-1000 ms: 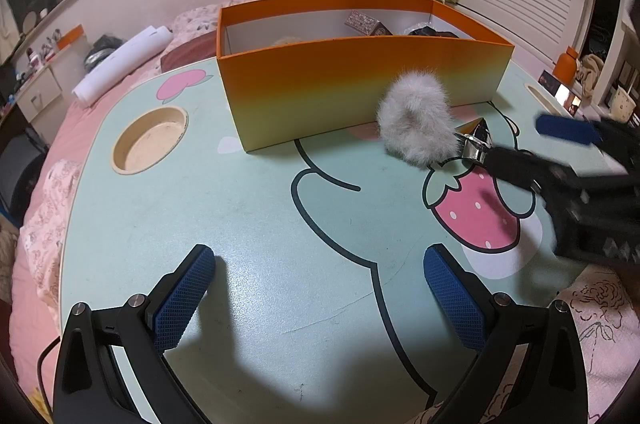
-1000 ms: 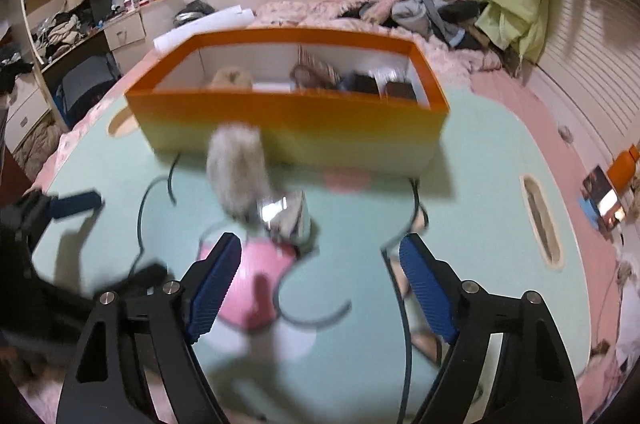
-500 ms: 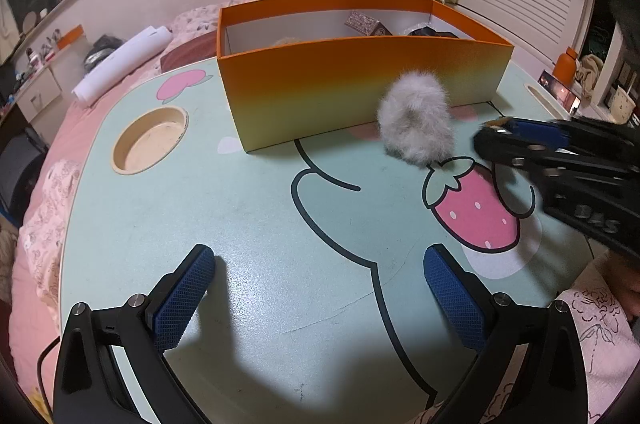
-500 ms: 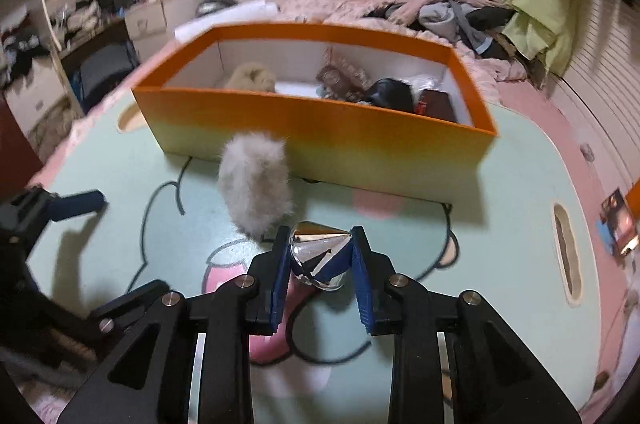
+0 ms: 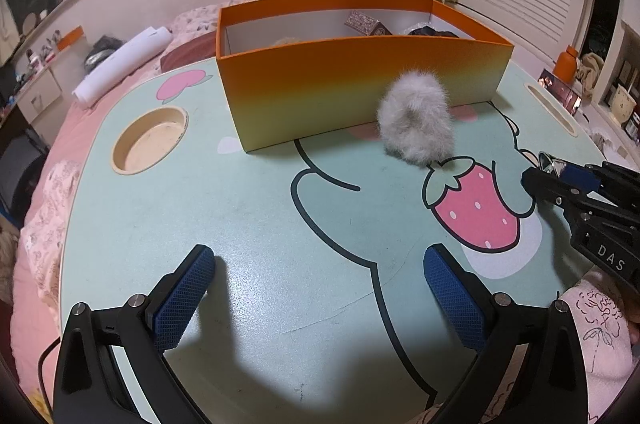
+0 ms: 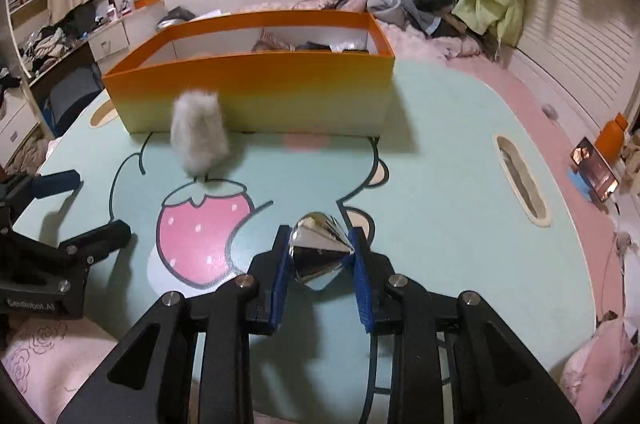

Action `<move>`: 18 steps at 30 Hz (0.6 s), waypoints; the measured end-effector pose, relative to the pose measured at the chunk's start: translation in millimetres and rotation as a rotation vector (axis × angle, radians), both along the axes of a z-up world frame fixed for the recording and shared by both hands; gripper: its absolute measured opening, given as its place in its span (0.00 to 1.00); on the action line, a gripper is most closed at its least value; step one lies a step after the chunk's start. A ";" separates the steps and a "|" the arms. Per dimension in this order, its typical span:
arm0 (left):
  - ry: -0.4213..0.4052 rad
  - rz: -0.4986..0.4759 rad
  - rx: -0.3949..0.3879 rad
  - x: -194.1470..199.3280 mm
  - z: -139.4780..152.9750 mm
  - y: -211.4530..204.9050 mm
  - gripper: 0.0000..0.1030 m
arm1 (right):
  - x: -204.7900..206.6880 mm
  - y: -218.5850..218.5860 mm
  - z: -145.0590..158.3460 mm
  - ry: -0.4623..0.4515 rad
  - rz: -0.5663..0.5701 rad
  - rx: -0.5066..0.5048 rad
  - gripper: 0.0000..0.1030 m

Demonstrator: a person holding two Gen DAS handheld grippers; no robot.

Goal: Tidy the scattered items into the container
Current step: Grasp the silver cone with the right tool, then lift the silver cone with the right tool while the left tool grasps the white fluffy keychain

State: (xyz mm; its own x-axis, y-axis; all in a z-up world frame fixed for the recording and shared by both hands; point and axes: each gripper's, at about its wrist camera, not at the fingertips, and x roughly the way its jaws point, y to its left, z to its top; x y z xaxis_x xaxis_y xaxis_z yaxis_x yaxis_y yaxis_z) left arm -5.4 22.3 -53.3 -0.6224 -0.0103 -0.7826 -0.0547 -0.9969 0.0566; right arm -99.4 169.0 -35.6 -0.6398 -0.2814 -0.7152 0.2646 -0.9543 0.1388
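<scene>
My right gripper (image 6: 321, 235) is shut on a shiny silver cone-shaped piece (image 6: 318, 252), held just above the mint table (image 6: 432, 183), to the right of the printed strawberry. In the left wrist view that gripper (image 5: 554, 173) and the silver piece (image 5: 551, 161) show at the right edge. A fluffy grey pompom (image 6: 199, 135) lies against the front wall of the orange box (image 6: 256, 83), which holds several items. My left gripper (image 5: 318, 260) stands open over bare table with nothing between its blue pads (image 5: 182, 300), well short of the pompom (image 5: 416, 119) and the box (image 5: 352, 91).
A round cup recess (image 5: 150, 139) sits at the table's left and a long slot (image 6: 520, 179) at its right. A white paper roll (image 5: 120, 63) lies on the bed beyond. A phone (image 6: 594, 169) and an orange bottle (image 6: 610, 139) stand off the right edge.
The right gripper closed its jaws on the silver piece beside the pompom, then drew back toward the near right with it. The left gripper and the pompom stayed put.
</scene>
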 end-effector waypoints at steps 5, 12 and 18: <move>0.000 -0.001 0.000 -0.3 0.5 -0.4 1.00 | -14.3 -5.8 -13.5 -0.001 0.000 -0.010 0.28; -0.006 -0.044 0.049 -2.6 6.8 0.7 1.00 | -21.2 -10.1 -20.0 0.000 0.000 -0.012 0.28; 0.019 -0.088 0.114 -22.2 33.4 10.0 0.92 | -32.1 -14.6 -27.4 0.000 -0.001 -0.017 0.29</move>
State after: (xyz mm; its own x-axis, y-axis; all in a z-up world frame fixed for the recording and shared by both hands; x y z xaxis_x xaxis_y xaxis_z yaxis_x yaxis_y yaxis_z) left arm -27.6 32.3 -20.0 -0.6316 0.1332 -0.7638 -0.1424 -0.9883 -0.0546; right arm -131.4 154.4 -63.0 -0.6400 -0.2933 -0.7102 0.2640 -0.9520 0.1551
